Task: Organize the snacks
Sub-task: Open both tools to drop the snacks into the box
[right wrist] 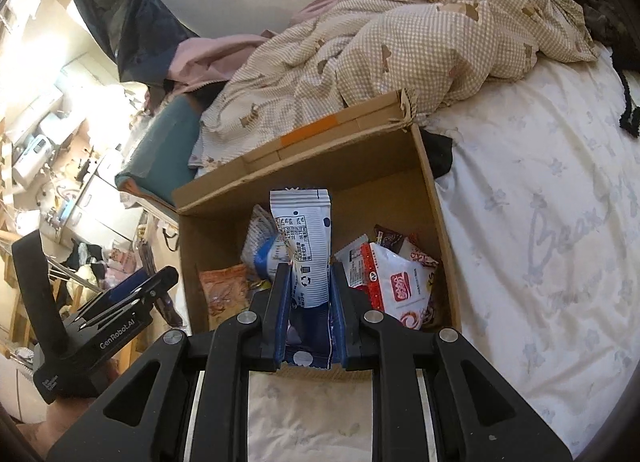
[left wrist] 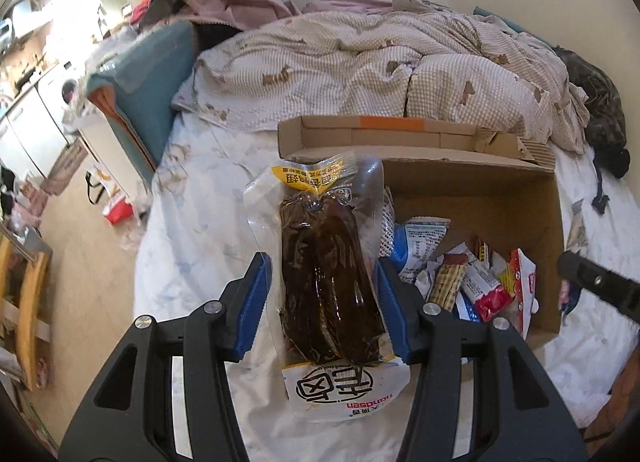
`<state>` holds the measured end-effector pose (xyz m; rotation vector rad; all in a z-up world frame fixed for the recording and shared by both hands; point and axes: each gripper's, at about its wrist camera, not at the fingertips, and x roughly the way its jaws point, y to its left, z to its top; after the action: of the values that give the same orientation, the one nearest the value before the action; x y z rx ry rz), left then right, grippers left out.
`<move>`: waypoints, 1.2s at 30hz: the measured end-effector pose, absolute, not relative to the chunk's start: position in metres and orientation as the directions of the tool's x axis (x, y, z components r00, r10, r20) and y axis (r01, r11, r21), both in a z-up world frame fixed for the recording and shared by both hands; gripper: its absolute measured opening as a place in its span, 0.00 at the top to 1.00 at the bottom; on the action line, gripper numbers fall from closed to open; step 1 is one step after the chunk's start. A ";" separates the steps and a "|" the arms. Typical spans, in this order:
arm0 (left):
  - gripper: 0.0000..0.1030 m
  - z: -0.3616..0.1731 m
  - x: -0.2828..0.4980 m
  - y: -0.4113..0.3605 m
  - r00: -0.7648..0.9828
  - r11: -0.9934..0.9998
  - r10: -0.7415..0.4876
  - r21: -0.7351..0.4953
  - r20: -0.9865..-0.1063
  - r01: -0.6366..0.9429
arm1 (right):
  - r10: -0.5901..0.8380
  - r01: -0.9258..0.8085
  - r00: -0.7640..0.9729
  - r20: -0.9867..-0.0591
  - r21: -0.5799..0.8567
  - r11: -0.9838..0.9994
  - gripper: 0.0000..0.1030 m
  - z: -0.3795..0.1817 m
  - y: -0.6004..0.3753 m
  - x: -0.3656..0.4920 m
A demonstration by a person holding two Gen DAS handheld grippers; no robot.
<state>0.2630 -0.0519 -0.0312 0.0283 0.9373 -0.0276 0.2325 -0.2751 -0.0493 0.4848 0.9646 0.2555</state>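
My left gripper (left wrist: pixel 323 262) is shut on a clear vacuum pack of dark brown food (left wrist: pixel 328 278) with a yellow top and a white label end. It hangs over the white bed sheet (left wrist: pixel 200 230), just left of an open cardboard box (left wrist: pixel 480 198). My right gripper (right wrist: pixel 310 268) is shut on a white and blue snack packet (right wrist: pixel 308 234), held upright above the front edge of the cardboard box (right wrist: pixel 436 222). Several loose snack packets (right wrist: pixel 400 286) lie in the box bottom. One black finger (left wrist: pixel 596 282) of the right gripper shows at the right edge of the left wrist view.
A crumpled checked duvet (right wrist: pixel 400 42) lies behind the box, whose back flap (left wrist: pixel 400 134) stands open. A teal cushion (left wrist: pixel 148 82) leans at the bed's left edge. Beyond it the floor (left wrist: pixel 80 254) holds bags and a wooden chair (left wrist: pixel 28 302).
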 end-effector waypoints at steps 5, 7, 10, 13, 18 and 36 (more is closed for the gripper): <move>0.53 -0.039 0.271 -0.062 0.601 0.998 -0.036 0.006 -0.798 0.068 | 0.410 0.018 0.513 -0.754 0.487 0.873 0.81 -0.063 -0.267 0.246; 0.53 -0.038 0.273 -0.065 0.611 0.996 -0.064 -0.016 -0.789 0.083 | 0.405 0.023 0.502 -0.764 0.480 0.877 0.80 -0.067 -0.264 0.250; 0.52 -0.041 0.276 -0.071 0.623 0.991 -0.112 -0.043 -0.774 0.126 | 0.411 0.027 0.491 -0.768 0.485 0.874 0.80 -0.072 -0.261 0.253; 0.52 -0.047 0.276 -0.079 0.624 0.987 -0.124 -0.032 -0.771 0.155 | 0.412 0.029 0.479 -0.775 0.483 0.875 0.80 -0.076 -0.259 0.256; 0.46 -0.050 0.278 -0.081 0.616 0.988 -0.119 -0.033 -0.778 0.149 | 0.425 0.038 0.455 -0.783 0.494 0.869 0.80 -0.082 -0.256 0.258; 0.10 -0.008 0.239 -0.064 0.700 0.991 -0.106 -0.021 -0.706 0.129 | 0.439 0.012 0.568 -0.696 0.540 0.841 0.33 -0.045 -0.270 0.241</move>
<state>0.2394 -0.0643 -0.0082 0.0314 0.7844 -0.1310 0.2414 -0.2704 -0.0452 0.5309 0.9426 0.2652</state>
